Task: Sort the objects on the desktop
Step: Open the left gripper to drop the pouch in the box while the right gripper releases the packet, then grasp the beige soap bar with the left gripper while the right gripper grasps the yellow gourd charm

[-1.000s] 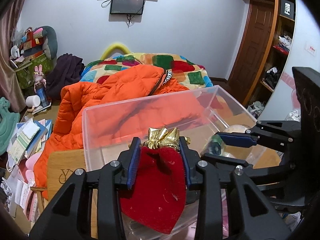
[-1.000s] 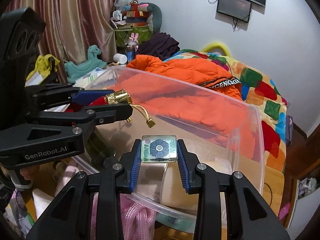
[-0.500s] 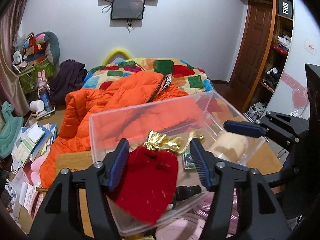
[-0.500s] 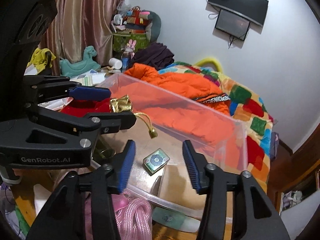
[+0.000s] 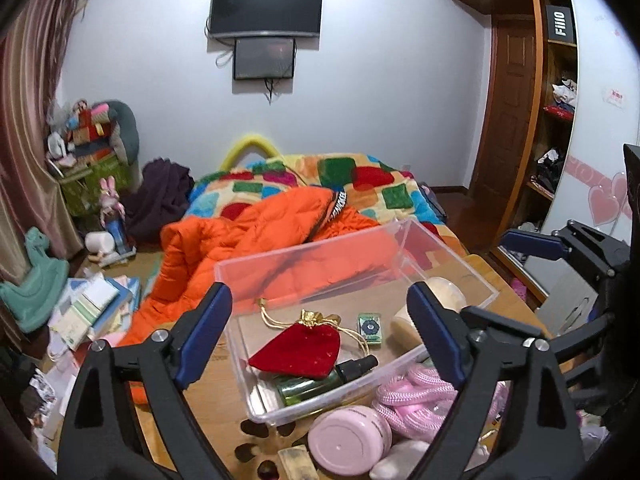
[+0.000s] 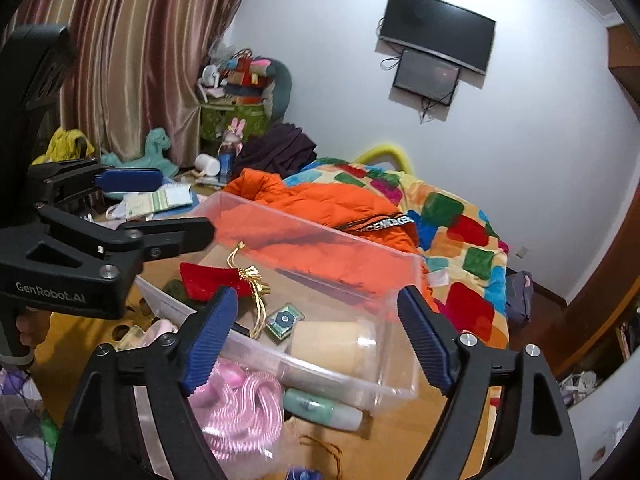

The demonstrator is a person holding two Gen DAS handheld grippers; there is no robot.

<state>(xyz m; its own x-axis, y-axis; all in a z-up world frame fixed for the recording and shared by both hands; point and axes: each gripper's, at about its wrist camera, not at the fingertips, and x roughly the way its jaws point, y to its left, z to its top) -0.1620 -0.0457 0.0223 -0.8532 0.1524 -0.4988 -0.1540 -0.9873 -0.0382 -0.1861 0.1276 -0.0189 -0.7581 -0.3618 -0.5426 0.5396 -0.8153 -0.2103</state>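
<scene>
Left hand-held gripper (image 5: 320, 332) and right hand-held gripper (image 6: 316, 332): jaws opening, nothing gripped. The red velvet pouch (image 5: 298, 350) and small green patterned tile (image 5: 370, 324) lie inside the clear plastic bin (image 5: 448, 248), frame centre. Pink coiled rope (image 5: 416, 394) and pink round jar (image 5: 350, 436) remain on the surface, unsorted.

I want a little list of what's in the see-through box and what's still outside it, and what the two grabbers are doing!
box: clear plastic bin on a wooden table
inside: red velvet pouch, small green tile, dark-capped green bottle, cream cylinder
outside, near edge: pink rope, pink round jar, mint tube
left gripper: jaws opening, nothing between them
right gripper: jaws opening, nothing between them
</scene>
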